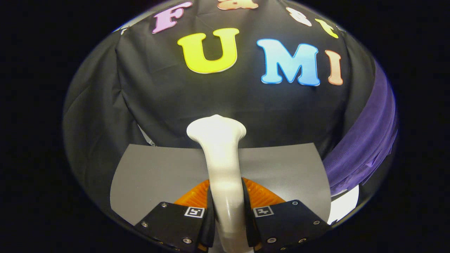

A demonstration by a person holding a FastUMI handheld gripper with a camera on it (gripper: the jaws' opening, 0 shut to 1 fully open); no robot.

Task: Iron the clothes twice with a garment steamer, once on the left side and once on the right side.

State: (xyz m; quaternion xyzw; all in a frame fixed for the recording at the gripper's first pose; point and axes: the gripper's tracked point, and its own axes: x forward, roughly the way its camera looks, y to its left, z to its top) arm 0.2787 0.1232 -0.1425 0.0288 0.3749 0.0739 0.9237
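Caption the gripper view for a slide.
Gripper shut on white steamer, head raised over grey mat; purple garment hangs right.

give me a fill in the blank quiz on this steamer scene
1. The hand-held gripper is shut on the white ____.
2. The garment steamer's head points toward the ____ cloth wall.
3. Right of the grey board hangs ____ fabric.

Missing words: garment steamer; black; purple

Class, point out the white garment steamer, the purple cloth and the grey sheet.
White plastic garment steamer (222, 165), gripper view, on its neck.
Purple pleated cloth (365, 147), gripper view, mid-fold.
Flat grey sheet (158, 175), gripper view, bare part beside the steamer.
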